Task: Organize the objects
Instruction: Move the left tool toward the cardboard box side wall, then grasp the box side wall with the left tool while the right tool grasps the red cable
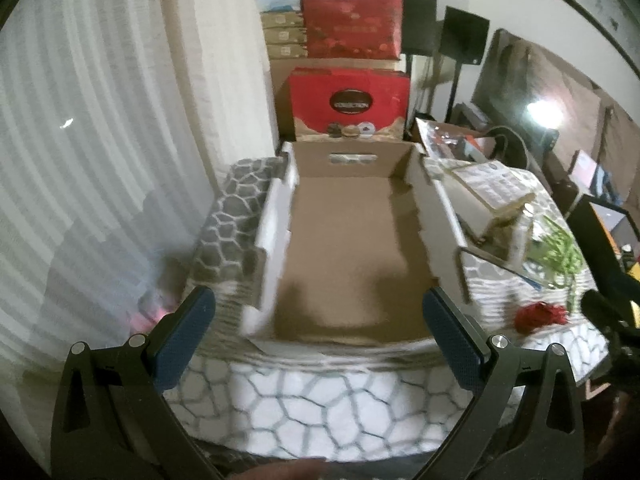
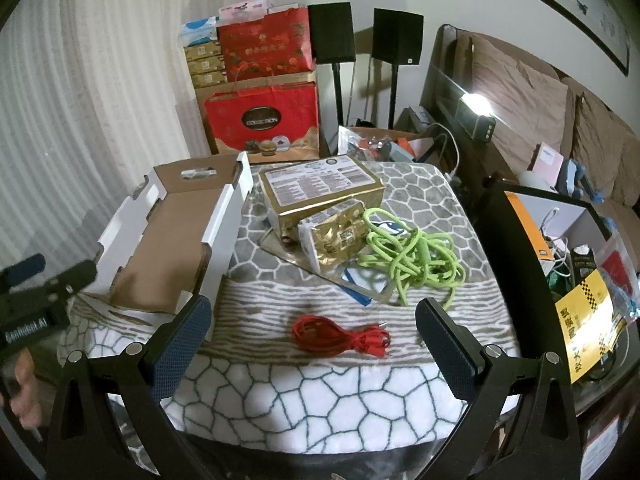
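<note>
I have both claws spread wide and empty: my left gripper hangs over the near end of the empty tray, and my right gripper sits just short of the red cable. Nothing is packed yet, so I judge this the opening step, with the green cord, big gold box and small gold pack lying right of the tray on the blanket. Next I should probably lower the right claw, straddle the red coil's bunched middle, and pinch enough strands to lift it whole.
</note>
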`<control>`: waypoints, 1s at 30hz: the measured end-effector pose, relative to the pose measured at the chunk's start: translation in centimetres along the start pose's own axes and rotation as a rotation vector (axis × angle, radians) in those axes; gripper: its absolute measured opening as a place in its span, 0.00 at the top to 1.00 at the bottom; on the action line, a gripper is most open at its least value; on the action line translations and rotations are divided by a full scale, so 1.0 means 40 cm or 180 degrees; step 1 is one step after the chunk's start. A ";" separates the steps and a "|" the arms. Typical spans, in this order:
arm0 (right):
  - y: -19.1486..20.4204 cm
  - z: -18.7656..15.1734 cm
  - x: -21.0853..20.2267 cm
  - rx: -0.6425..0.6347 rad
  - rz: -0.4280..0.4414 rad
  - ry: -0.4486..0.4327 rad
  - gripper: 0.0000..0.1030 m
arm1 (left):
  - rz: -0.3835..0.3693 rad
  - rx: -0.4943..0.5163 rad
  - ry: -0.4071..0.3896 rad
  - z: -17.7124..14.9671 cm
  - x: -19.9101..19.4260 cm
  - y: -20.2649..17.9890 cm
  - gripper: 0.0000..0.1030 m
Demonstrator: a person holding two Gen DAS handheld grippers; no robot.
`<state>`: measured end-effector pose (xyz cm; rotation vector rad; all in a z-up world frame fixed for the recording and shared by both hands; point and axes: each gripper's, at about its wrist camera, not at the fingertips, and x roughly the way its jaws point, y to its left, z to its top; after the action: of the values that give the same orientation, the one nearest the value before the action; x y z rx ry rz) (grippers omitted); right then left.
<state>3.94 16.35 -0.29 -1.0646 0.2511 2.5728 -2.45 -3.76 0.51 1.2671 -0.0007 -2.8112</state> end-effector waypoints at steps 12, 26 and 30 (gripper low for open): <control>-0.043 0.021 0.019 0.0072 0.0023 -0.0005 0.00 | 0.0004 -0.0210 0.0373 0.037 0.158 0.154 0.05; -0.155 0.045 0.056 0.0302 0.0061 0.0127 0.00 | -0.0126 -0.0040 0.0960 -0.003 0.296 0.128 0.43; -0.186 0.050 0.050 0.0302 -0.0092 0.0081 0.00 | -0.0077 0.0078 0.1017 -0.016 0.312 0.111 0.59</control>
<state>4.14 24.30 -0.56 -1.0593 0.3578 2.4967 -10.01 -8.85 -9.15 1.7165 -0.0054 -2.6009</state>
